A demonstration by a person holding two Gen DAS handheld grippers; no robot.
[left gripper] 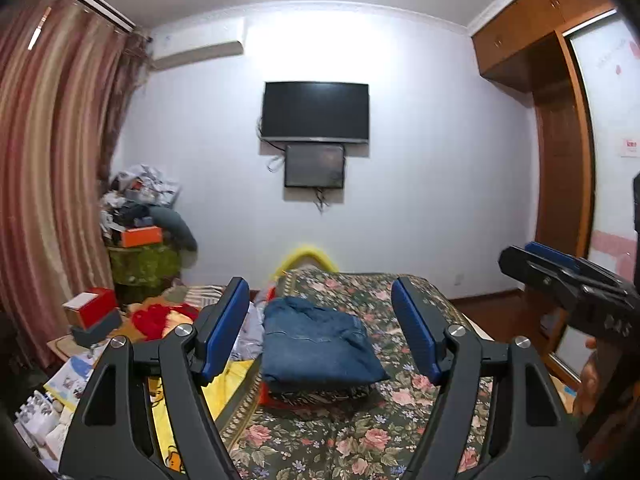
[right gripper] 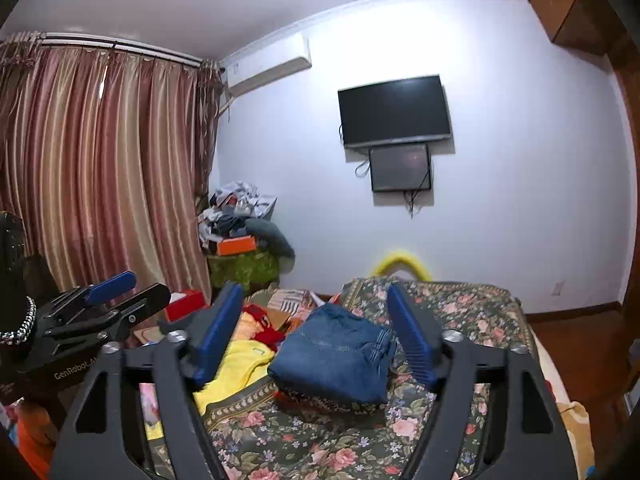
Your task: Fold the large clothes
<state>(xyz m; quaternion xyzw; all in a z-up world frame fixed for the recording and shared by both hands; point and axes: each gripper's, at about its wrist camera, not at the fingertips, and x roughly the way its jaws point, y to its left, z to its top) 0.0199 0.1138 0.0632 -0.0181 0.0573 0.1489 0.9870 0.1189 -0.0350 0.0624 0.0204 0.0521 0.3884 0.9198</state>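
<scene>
A folded pair of blue jeans (left gripper: 316,340) (right gripper: 336,356) lies on top of a dark patterned folded cloth (left gripper: 320,394) on the floral bedspread (left gripper: 360,436) (right gripper: 304,444). My left gripper (left gripper: 318,284) hangs above the bed short of the jeans, open, with nothing between its blue pads. My right gripper (right gripper: 314,286) is likewise raised, open and empty, with the jeans beyond it. Each gripper shows in the other's view: the right gripper (left gripper: 560,276) at the right edge, the left gripper (right gripper: 116,292) at the left edge. Both point roughly level at the far wall.
Yellow and red cloths (right gripper: 248,356) lie left of the jeans. A red box (left gripper: 92,306) and papers sit on a low stand at left. A cluttered pile (left gripper: 140,208) fills the corner by the curtain (left gripper: 48,160). A TV (left gripper: 315,112) hangs ahead; a wardrobe (left gripper: 560,120) stands right.
</scene>
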